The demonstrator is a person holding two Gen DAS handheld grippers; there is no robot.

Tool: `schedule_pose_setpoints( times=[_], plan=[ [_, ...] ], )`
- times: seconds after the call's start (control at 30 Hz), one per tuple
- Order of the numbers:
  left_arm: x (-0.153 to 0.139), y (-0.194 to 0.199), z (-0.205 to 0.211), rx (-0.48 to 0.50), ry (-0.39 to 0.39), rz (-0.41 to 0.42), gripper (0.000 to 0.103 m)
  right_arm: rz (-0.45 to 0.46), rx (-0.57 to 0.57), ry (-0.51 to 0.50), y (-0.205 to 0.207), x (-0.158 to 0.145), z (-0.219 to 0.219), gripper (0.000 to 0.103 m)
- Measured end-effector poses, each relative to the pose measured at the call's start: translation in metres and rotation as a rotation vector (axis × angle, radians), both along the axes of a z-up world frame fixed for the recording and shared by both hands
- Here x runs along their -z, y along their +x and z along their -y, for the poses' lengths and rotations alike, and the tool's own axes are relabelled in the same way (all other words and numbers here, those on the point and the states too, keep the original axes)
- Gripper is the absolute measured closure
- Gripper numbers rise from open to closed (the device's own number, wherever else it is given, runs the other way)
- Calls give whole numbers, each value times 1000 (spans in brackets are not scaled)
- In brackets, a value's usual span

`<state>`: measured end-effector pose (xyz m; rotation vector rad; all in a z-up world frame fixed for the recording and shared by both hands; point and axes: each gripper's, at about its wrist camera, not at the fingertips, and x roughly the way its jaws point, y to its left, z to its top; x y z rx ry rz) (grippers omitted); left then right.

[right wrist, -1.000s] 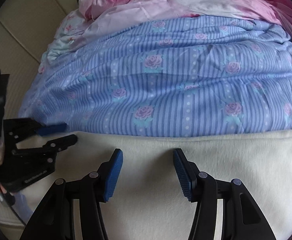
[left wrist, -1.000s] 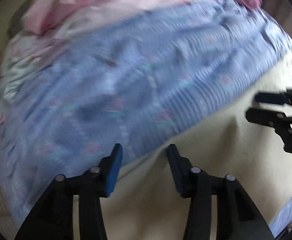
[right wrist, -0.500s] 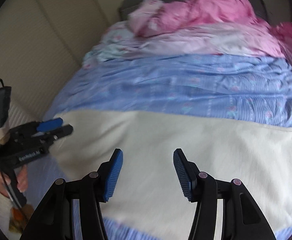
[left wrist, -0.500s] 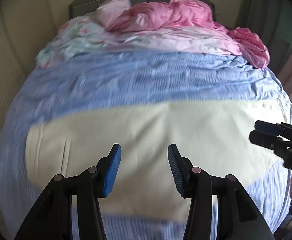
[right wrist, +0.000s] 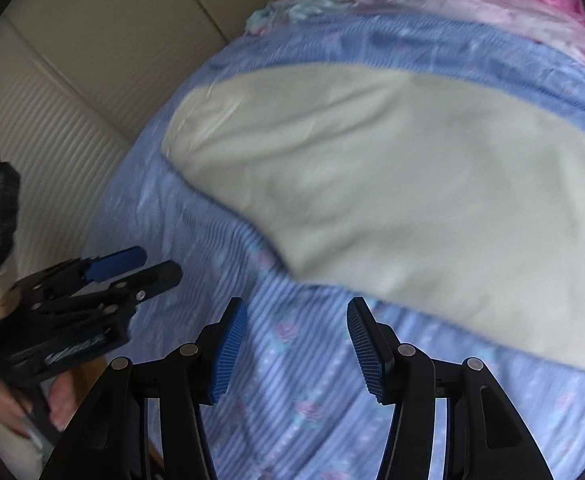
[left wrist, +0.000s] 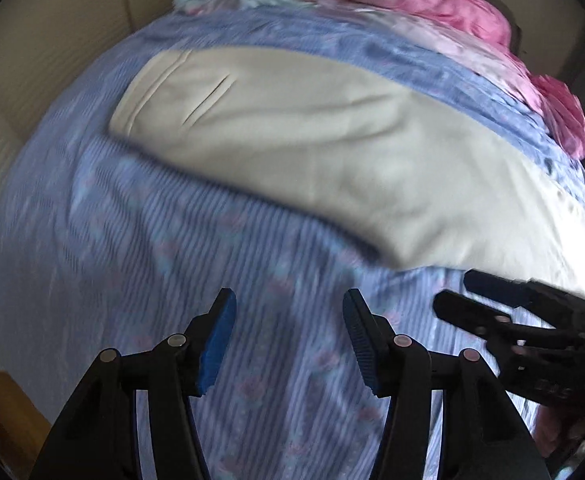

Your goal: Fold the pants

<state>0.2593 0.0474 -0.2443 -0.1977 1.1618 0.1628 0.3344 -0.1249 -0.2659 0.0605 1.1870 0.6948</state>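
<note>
Hovering over the bedspread (left wrist: 140, 240), both grippers' jaws stand apart, empty, left gripper (left wrist: 288, 336) just widening.

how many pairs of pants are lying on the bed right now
1. The cream pants lie flat across the blue striped bedspread, beyond both grippers. The pink bedding piled at the bed's far end could hide other clothes.

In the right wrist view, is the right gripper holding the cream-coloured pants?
No: the right gripper is open over the blue striped floral bedsheet, apart from the cream-coloured pants.
</note>
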Motion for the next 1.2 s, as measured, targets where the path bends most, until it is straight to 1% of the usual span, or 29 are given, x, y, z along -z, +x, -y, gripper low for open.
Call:
schedule_pose_setpoints(
  times=[0.1,0.13,0.23,0.3,0.37,0.5,0.6,0.73,0.77,0.8,0.83,0.87,0.9,0.93,0.97,1.03,1.07,1.13,1.17,1.2],
  plan=[
    [15,-3,-10,-37,-68,2,48,-58,29,24,5,24,-9,50],
    [21,-3,-13,-44,-76,-1,48,-61,37,29,5,27,-11,50],
    [34,-2,-17,-64,-68,-6,48,-40,57,14,11,39,-18,50],
    [42,-1,-19,-71,-85,-9,48,-33,57,3,13,44,-24,50],
    [47,-1,-20,-77,-91,-13,48,-5,60,-24,12,43,-28,50],
    [49,-3,-18,-72,-85,-10,48,118,62,-51,6,24,-33,51],
    [47,-3,-17,-66,-64,-1,47,147,81,-45,11,20,-35,51],
    [41,-1,-17,-72,-63,6,47,149,76,-74,18,29,-40,51],
    [40,-1,-17,-73,-62,7,47,150,70,-88,18,33,-43,57],
    [39,-1,-19,-73,-61,7,47,145,60,-103,19,37,-46,61],
    [38,-1,-18,-73,-58,6,47,141,53,-118,19,40,-47,67],
    [37,-2,-18,-73,-55,5,47,140,53,-140,20,43,-48,75],
    [37,-3,-18,-74,-53,4,47,145,52,-156,20,43,-48,79],
    [35,-4,-19,-75,-52,2,47,145,48,-158,20,41,-47,86],
    [34,-6,-20,-78,-53,4,47,142,51,-144,18,36,-44,88],
    [32,-11,-21,-89,-55,4,47,149,59,-112,14,24,-42,90],
    [31,-13,-22,-99,-56,2,47,148,58,-102,11,19,-41,93],
    [31,-15,-25,-118,-57,-4,47,95,49,-88,10,25,-44,95],
    [31,-15,-26,-128,-56,-10,47,48,51,-86,12,35,-43,97],
    [30,-15,-26,-134,-56,-14,47,27,52,-94,13,42,-42,97]
  ],
)
